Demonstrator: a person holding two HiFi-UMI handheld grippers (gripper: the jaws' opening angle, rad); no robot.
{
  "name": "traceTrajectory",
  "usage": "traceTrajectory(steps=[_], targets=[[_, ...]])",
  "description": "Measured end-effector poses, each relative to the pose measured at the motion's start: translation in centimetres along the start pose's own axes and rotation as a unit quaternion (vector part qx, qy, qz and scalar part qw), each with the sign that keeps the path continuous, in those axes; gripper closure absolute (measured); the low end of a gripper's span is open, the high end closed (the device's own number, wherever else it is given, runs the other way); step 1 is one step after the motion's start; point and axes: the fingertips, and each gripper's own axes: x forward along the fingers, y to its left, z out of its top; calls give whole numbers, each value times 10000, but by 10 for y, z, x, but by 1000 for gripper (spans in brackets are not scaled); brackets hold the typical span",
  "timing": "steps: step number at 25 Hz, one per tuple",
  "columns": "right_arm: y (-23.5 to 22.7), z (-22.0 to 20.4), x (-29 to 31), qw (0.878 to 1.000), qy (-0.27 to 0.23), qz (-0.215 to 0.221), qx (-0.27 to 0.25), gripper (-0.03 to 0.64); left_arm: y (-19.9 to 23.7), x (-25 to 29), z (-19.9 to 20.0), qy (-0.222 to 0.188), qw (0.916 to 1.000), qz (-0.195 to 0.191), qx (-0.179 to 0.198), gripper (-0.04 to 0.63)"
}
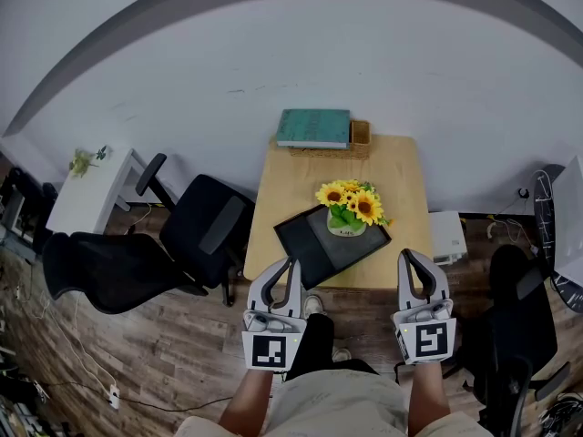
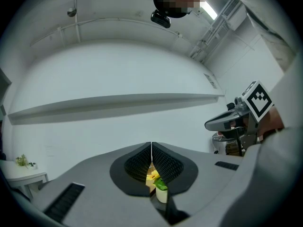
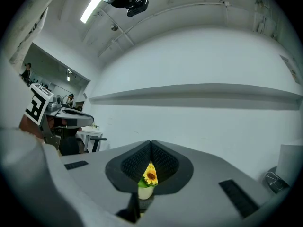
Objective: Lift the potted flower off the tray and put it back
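Flowerpot point(image 1: 347, 225) on tray point(image 1: 305, 241) | left gripper point(image 1: 291, 265) jaws clenched, empty | right gripper point(image 1: 405, 256) likewise

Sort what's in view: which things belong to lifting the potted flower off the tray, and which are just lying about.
Job in hand: potted flower, tray, left gripper, right gripper, both shut and empty.

Lying about: teal book, basket, black office chair, white side table.
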Motion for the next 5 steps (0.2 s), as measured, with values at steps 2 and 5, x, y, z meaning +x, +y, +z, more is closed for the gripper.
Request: traceTrajectory(steps=[2,5], targets=[[-2,0,-1,10000,-3,-24,40,598,0,0,1,-3,10000,17,-22,588],[-3,-1,-2,10000,12,-41,60,598,-1,0,1,-7,10000,23,-29,588]])
